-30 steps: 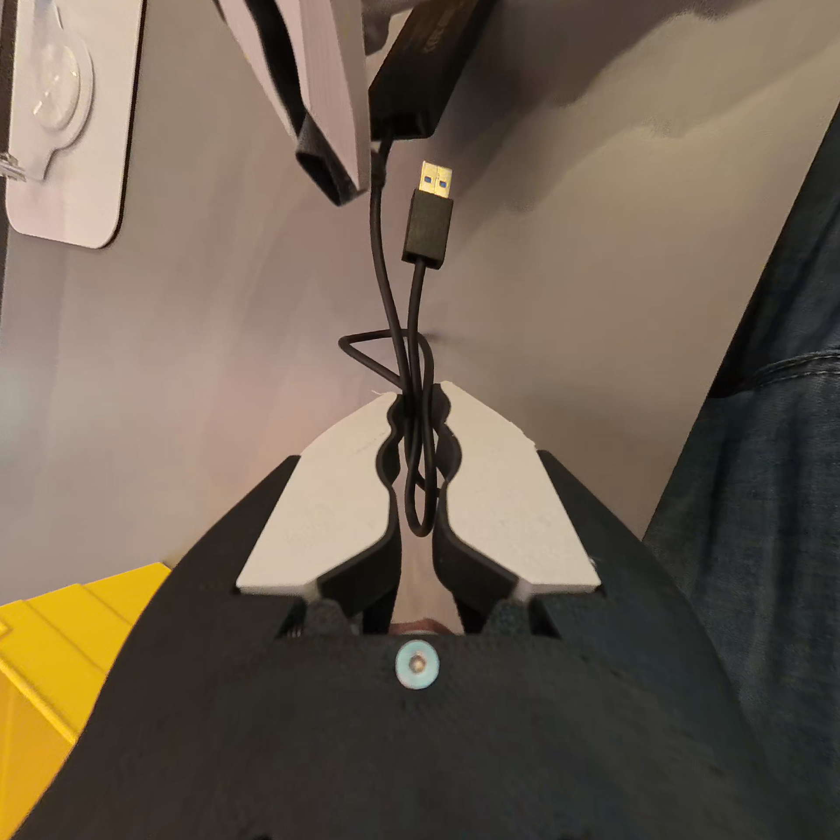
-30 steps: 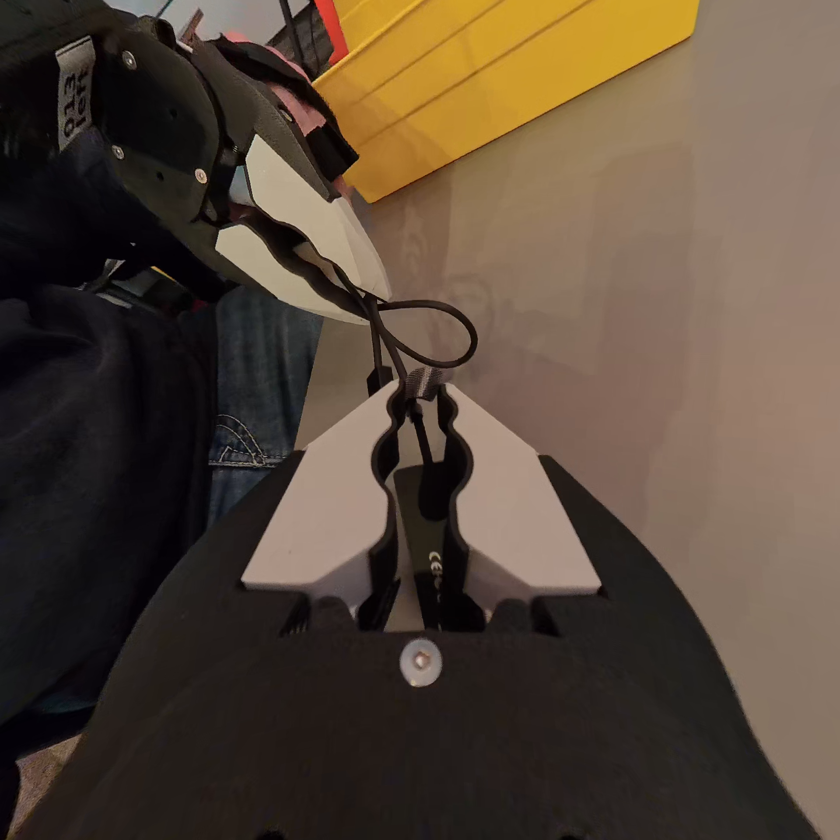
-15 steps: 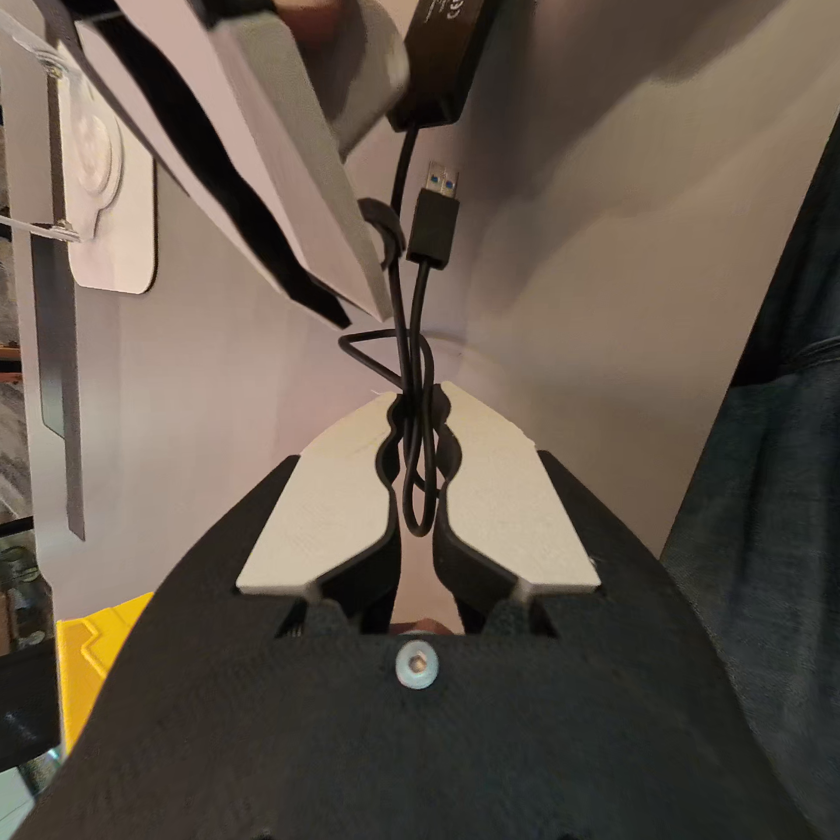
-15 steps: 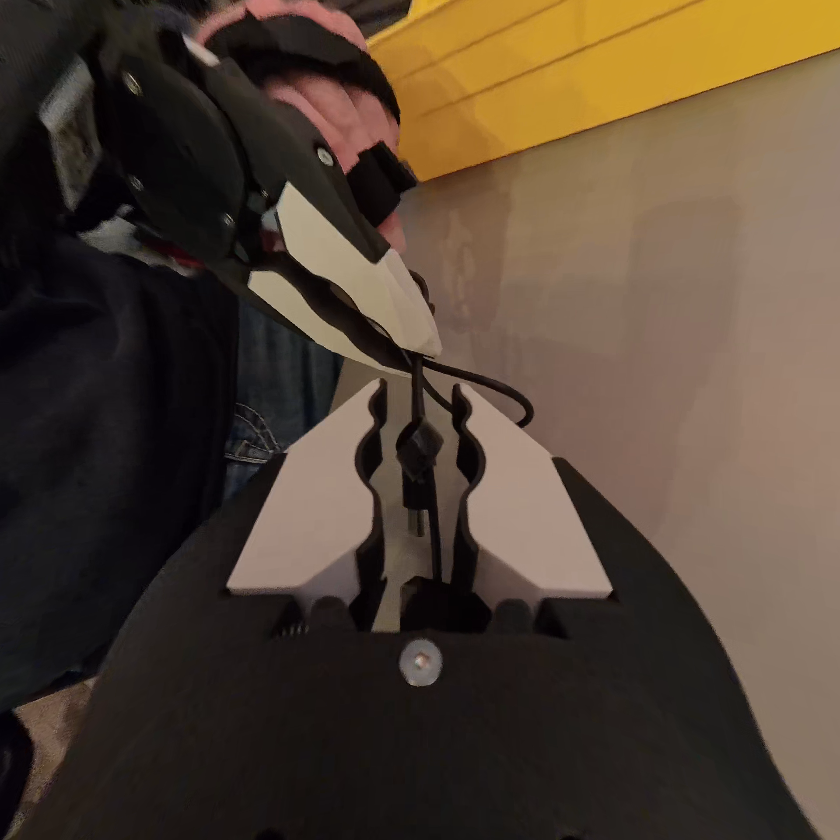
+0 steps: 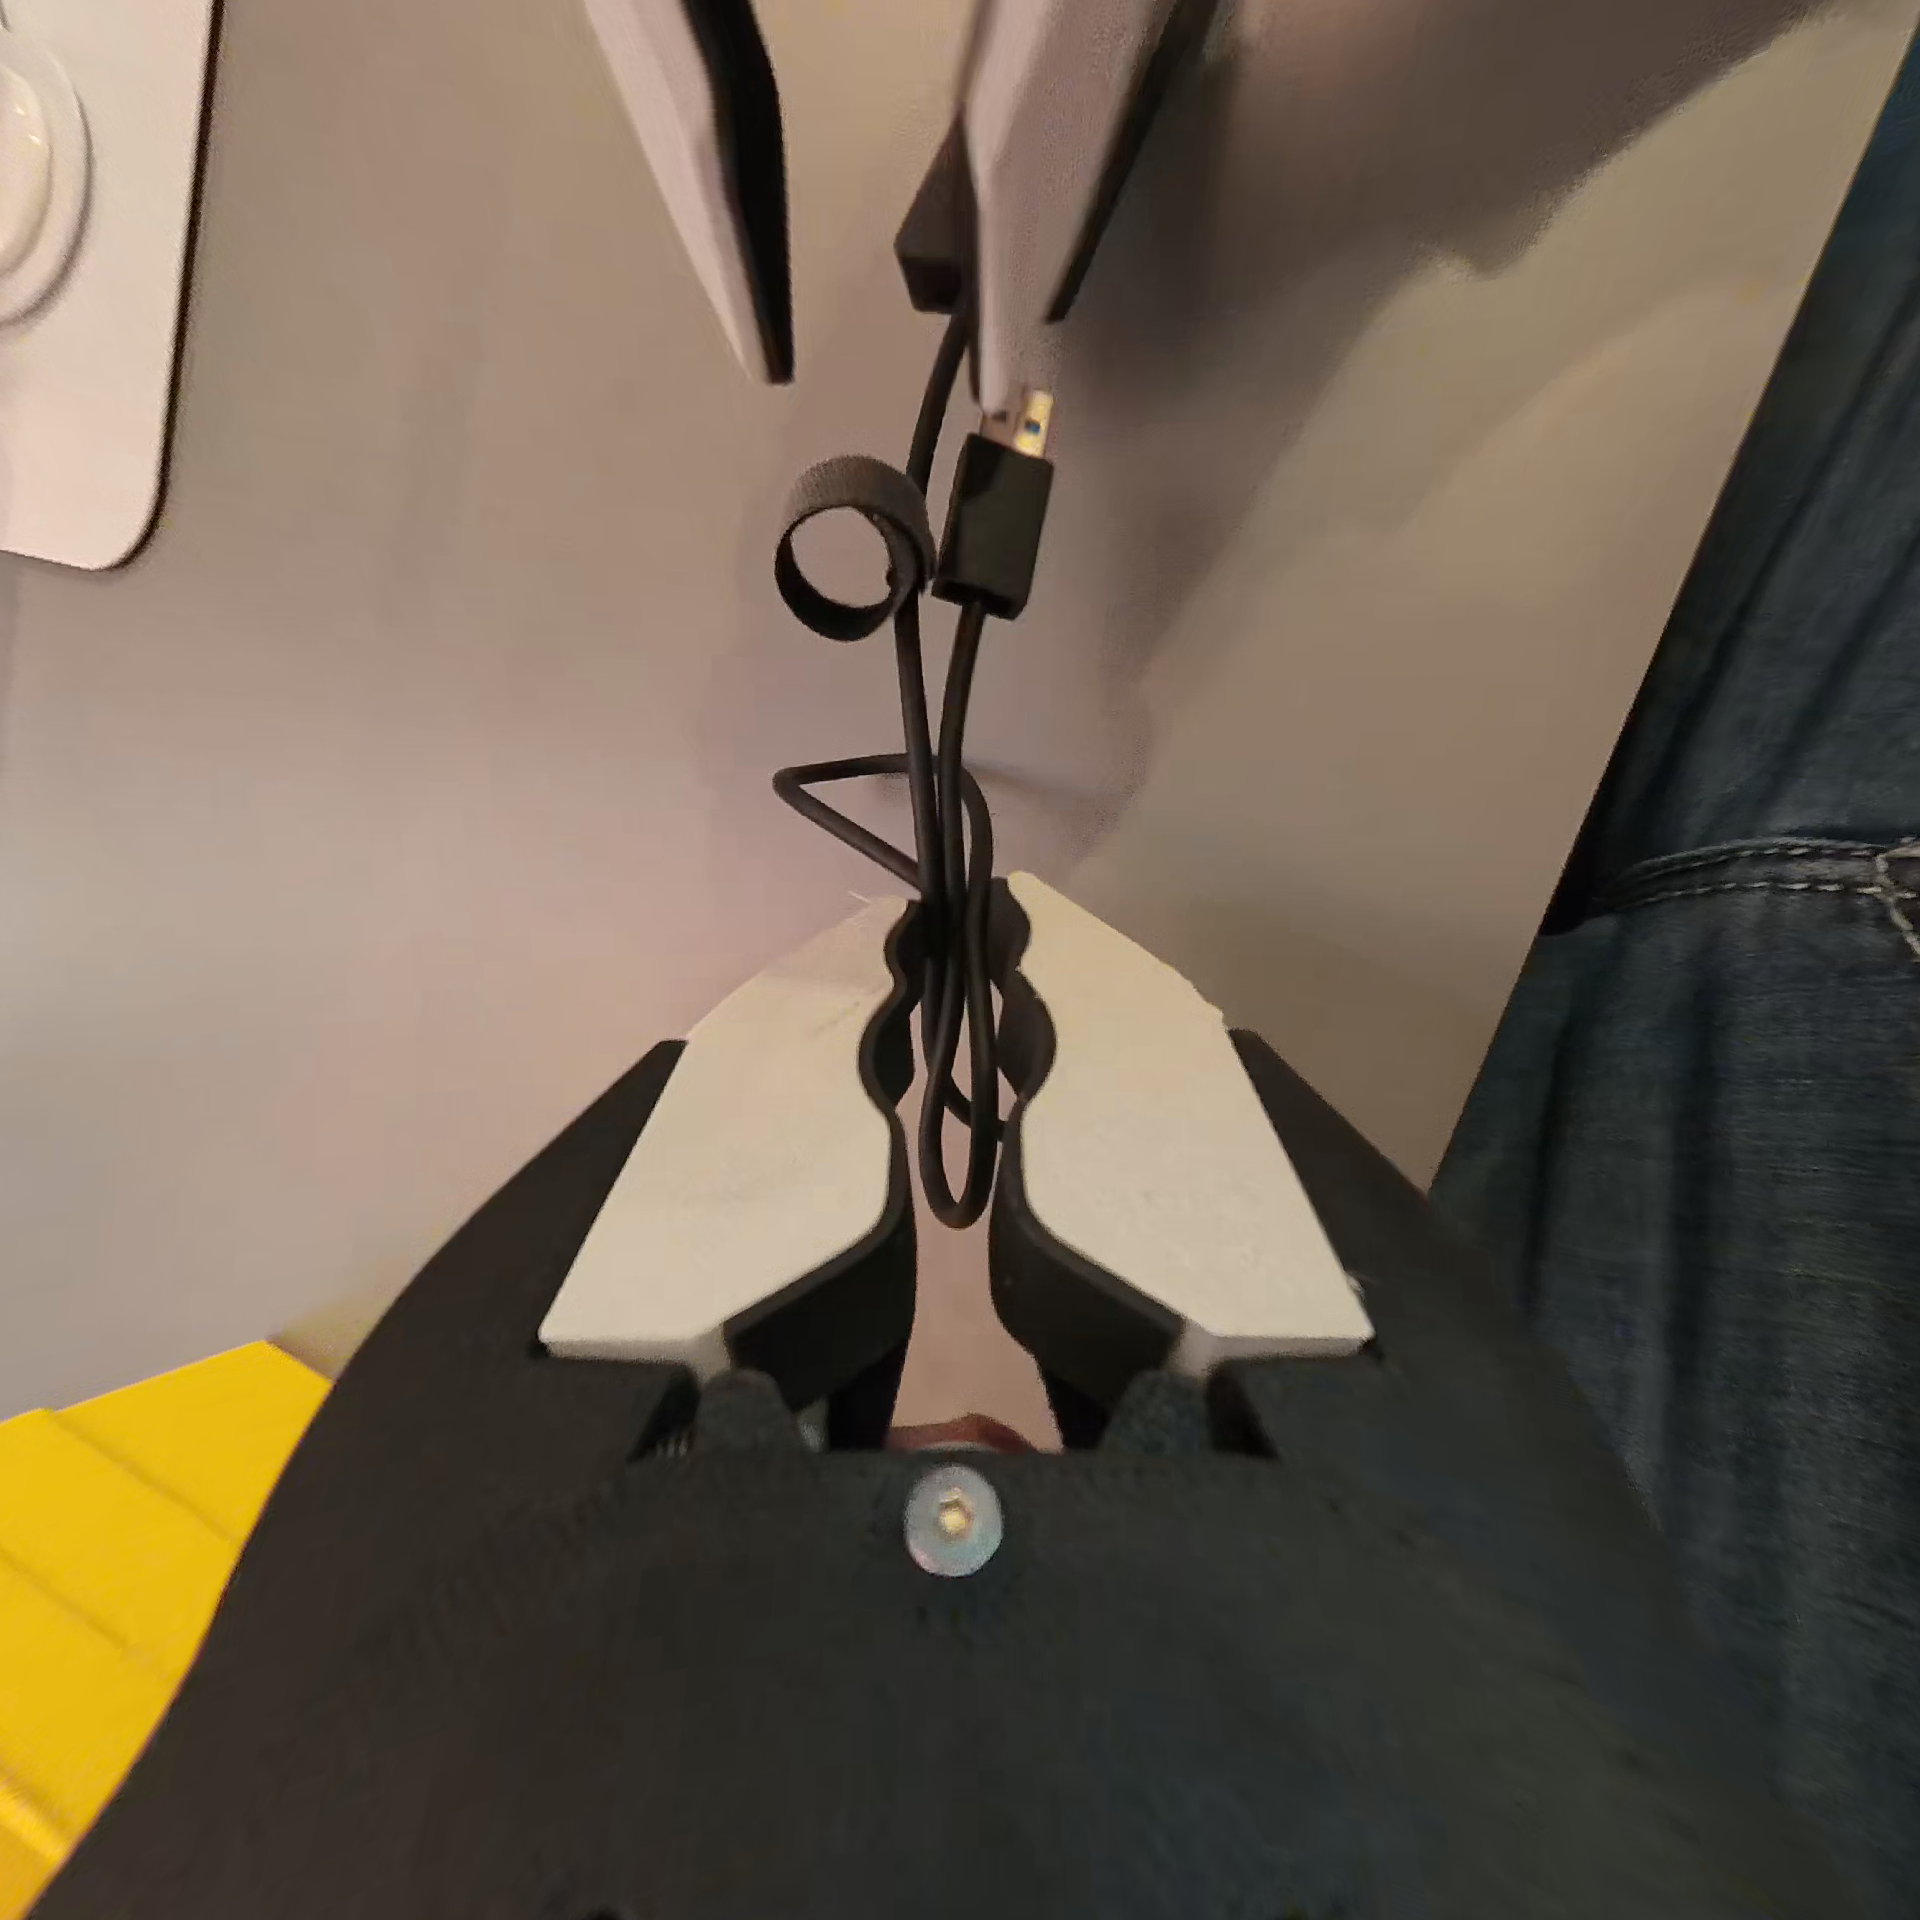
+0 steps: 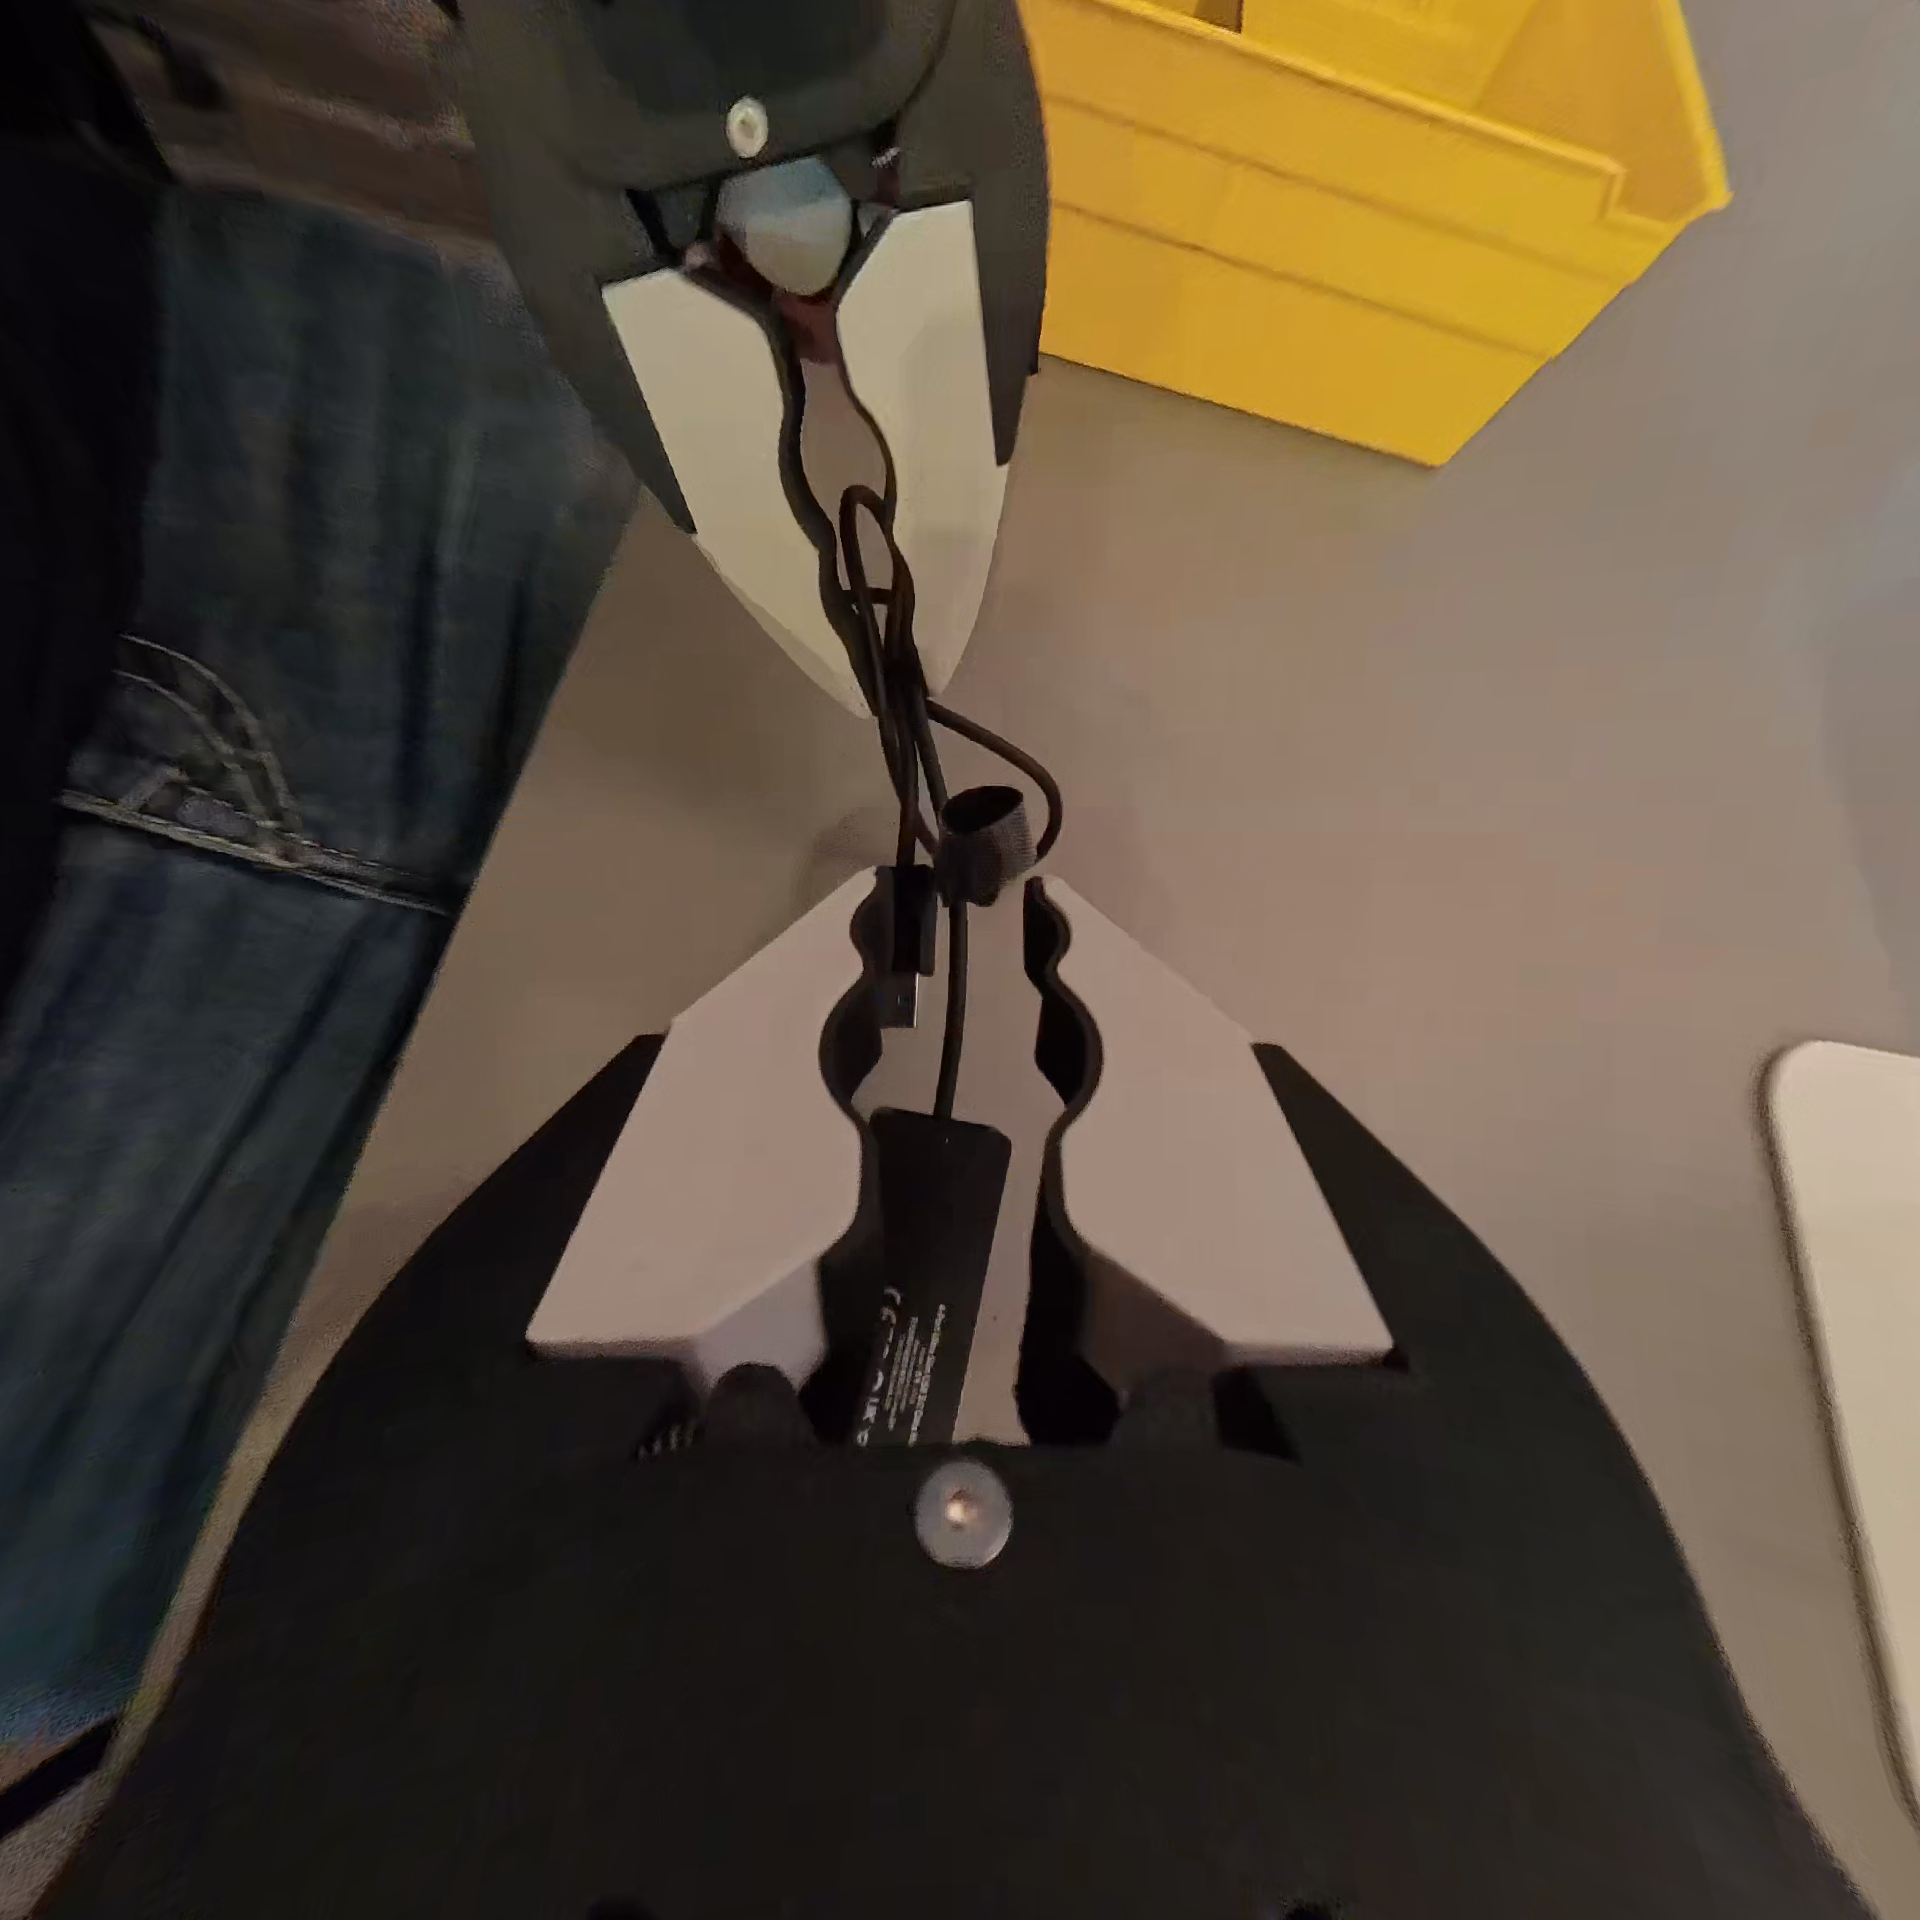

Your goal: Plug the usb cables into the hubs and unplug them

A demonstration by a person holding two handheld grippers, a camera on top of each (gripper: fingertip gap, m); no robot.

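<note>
My left gripper is shut on a folded bundle of black USB cable, held above the grey table. The cable's plug sticks out ahead with its metal tip forward, beside a black strap loop. My right gripper faces the left gripper and is shut on the black USB hub, which sits deep between its fingers. The plug lies loose between the right fingertips, against the left finger. In the left wrist view the right gripper and the hub show at the top.
A yellow bin stands on the table behind the left gripper and shows in the left wrist view. A white board lies at the far left, also in the right wrist view. A person's jeans border the table edge. The grippers' ends are close to 7 cm from one another.
The two grippers have turned to face each other and closed in. The plug now sits between my right fingertips. The right jaws widened, then narrowed on the hub. The left grasp is unchanged.
</note>
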